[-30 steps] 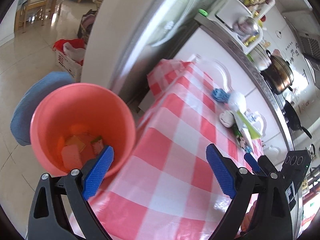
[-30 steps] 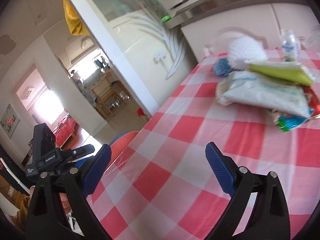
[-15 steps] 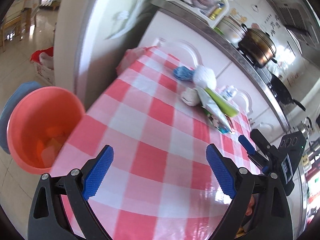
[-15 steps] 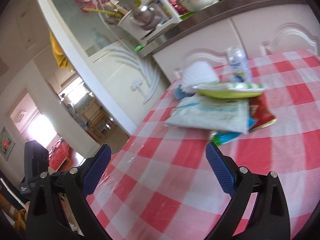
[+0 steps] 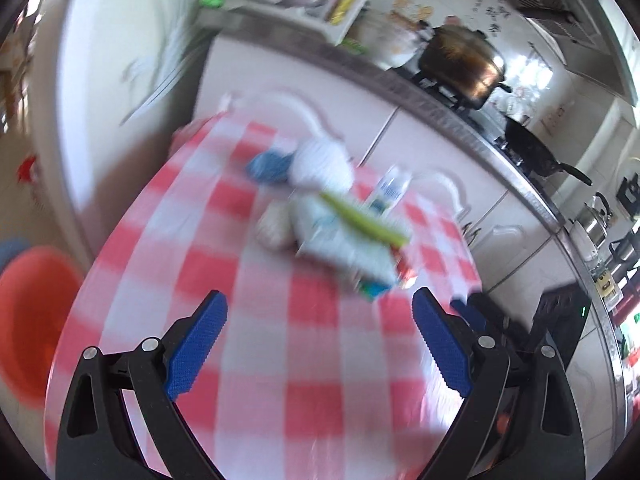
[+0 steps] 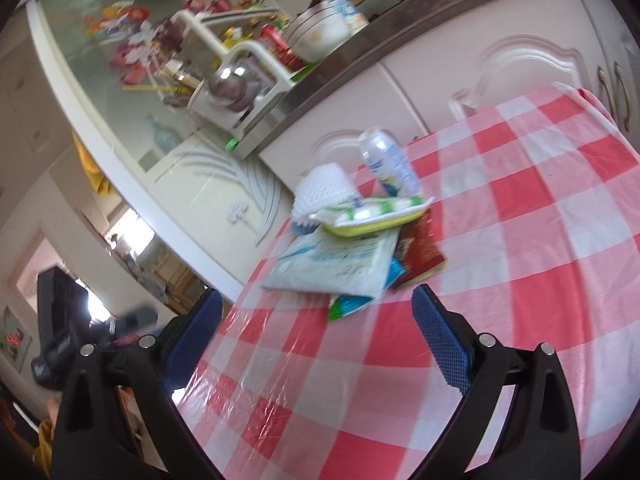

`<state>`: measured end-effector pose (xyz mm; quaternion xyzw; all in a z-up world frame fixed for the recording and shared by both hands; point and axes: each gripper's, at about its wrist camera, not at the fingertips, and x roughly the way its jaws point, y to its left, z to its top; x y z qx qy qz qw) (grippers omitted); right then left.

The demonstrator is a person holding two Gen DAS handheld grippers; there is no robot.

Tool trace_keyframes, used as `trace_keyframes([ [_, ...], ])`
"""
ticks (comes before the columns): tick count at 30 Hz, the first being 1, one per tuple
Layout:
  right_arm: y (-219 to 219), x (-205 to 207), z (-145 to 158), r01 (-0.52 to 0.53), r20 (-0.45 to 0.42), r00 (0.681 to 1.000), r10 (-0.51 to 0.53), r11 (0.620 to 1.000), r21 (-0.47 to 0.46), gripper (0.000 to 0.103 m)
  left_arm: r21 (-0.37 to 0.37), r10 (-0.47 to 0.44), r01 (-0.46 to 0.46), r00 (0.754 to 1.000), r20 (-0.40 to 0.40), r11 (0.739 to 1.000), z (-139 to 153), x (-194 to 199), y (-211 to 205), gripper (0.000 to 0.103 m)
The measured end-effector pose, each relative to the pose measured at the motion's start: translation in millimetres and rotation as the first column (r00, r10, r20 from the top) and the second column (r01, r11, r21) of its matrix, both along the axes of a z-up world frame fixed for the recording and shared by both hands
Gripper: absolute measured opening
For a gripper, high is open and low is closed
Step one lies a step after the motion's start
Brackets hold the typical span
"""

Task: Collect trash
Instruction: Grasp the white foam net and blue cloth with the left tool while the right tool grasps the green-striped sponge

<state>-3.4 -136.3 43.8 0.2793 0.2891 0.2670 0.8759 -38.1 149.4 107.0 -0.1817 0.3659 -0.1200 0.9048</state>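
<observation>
A pile of trash lies on the red-and-white checked table (image 6: pixel 540 264): a pale wipes pack (image 6: pixel 336 264), a yellow-green packet (image 6: pixel 372 216) on top, a red wrapper (image 6: pixel 420 252), a white foam net (image 6: pixel 324 188), a small bottle (image 6: pixel 388 164) and a blue scrap (image 5: pixel 268 166). In the left wrist view the pile (image 5: pixel 344 236) is blurred. My left gripper (image 5: pixel 318 344) is open and empty, short of the pile. My right gripper (image 6: pixel 318 332) is open and empty, just short of the pile. The orange bucket (image 5: pixel 32 320) stands on the floor at the table's left.
White kitchen cabinets (image 6: pixel 480 52) and a counter with a dish rack (image 6: pixel 240 80), a pot (image 5: pixel 460 60) and a black pan (image 5: pixel 532 148) run behind the table. A glass partition (image 6: pixel 120 92) stands at the left. The table's near part shows only cloth.
Both grippers swung from the bucket side toward the trash pile, which is now nearer and centred. The bucket slid to the left edge of the left view. Both stay open.
</observation>
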Motion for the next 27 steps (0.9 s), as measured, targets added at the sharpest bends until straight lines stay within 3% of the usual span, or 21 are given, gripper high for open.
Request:
trace_keyframes([
  [7,-19,9,-7,0.023,-0.036,0.999,-0.021,0.997,0.070,0.096,0.045,-0.102,0.100,0.994,0.041,0.994,16,115,-22,0.093],
  [14,-23,15,-6,0.011,-0.032,0.999,-0.008,0.995,0.098,0.096,0.057,-0.117,0.118,0.993,-0.011,0.991,-12,212,-25,0.093],
  [20,-28,22,-14,0.016,-0.063,0.998,-0.009,0.993,0.118,0.096,0.140,-0.096,0.111,0.989,-0.114,0.984,-53,258,-25,0.093],
  [27,-30,26,-20,0.019,-0.095,0.995,-0.007,0.992,0.126,0.096,0.082,-0.125,0.140,0.978,-0.168,0.987,-73,269,-16,0.091],
])
